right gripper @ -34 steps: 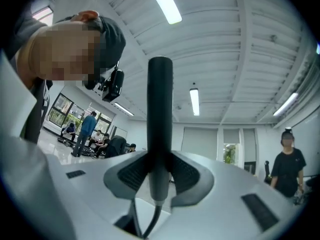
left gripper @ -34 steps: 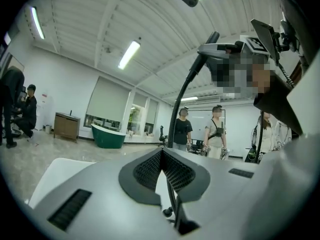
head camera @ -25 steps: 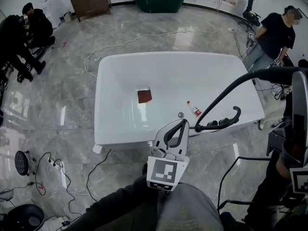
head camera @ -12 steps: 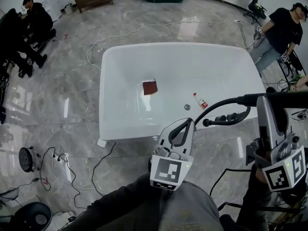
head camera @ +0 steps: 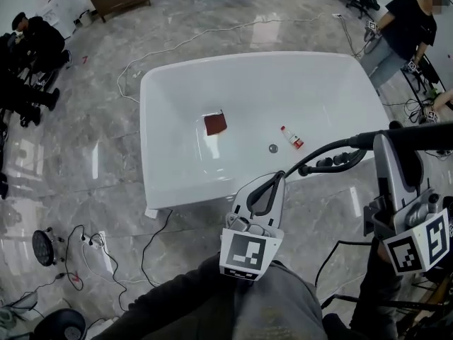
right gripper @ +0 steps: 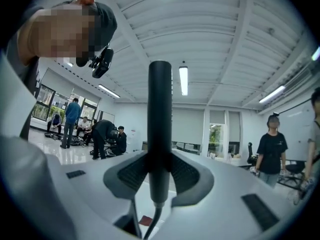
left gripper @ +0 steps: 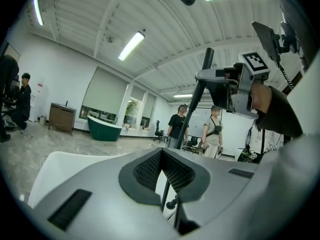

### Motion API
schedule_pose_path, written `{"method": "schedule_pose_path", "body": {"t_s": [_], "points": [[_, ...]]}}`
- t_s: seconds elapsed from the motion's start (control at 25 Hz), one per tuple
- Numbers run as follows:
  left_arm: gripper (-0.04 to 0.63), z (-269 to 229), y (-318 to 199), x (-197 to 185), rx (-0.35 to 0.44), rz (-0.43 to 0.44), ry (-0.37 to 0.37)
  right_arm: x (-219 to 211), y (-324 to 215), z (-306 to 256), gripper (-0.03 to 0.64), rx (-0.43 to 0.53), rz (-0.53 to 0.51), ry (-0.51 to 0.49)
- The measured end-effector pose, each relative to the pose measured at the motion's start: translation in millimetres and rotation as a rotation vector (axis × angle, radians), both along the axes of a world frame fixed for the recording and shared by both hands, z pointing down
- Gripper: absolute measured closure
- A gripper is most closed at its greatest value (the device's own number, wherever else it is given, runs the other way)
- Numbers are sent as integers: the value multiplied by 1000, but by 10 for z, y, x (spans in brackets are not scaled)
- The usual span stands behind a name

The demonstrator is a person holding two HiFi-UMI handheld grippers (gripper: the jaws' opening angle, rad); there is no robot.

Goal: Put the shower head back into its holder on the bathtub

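The black shower head (head camera: 417,136) lies level in my right gripper (head camera: 393,141), which is shut on its handle, just off the right end of the white bathtub (head camera: 152,140). In the right gripper view the handle (right gripper: 160,129) stands clamped between both pads, and the hose hangs below it. The hose (head camera: 311,156) curves down toward the black tap fitting with the holder (head camera: 333,161) on the tub's right rim. My left gripper (head camera: 271,180) hovers over the near rim, shut and holding nothing. The left gripper view shows the shower head (left gripper: 202,84) held up at the right.
Inside the tub lie a red-brown cloth (head camera: 215,124), a small bottle (head camera: 289,138) and the drain (head camera: 273,148). Cables (head camera: 148,239) and a power strip (head camera: 92,243) trail over the marble floor. People sit at the far left (head camera: 32,34); another stands at the far right (head camera: 407,27).
My right gripper has come in from the right edge with the shower head toward the tub's right end. The view has shifted slightly. The left gripper has kept its place.
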State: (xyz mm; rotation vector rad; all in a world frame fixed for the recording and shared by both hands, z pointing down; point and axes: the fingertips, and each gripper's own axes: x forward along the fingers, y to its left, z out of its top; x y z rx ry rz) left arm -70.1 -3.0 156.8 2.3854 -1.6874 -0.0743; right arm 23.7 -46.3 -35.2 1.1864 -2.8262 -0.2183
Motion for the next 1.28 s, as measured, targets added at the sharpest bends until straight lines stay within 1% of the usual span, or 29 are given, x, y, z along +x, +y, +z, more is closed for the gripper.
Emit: {"method": "schedule_pose_path", "body": {"t_s": [0.12, 0.28, 0.56, 0.84, 0.96, 1.2, 1.28], "points": [[591, 7, -10, -23, 0, 5, -3, 12, 11, 268, 476, -50, 27, 0], [591, 28, -15, -6, -9, 11, -4, 42, 38, 607, 476, -96, 56, 24], [592, 166, -32, 117, -42, 20, -19, 186, 77, 900, 476, -140, 73, 1], [591, 192, -114, 117, -61, -22, -50, 216, 26, 1132, 476, -186, 41, -14], [591, 229, -161, 160, -82, -39, -68, 274, -1, 1221, 476, -195, 27, -14], [591, 343, -272, 399, -117, -62, -113, 484, -110, 1417, 476, -226, -18, -28], [591, 354, -312, 484, -128, -76, -116, 540, -146, 1473, 476, -228, -37, -27]]}}
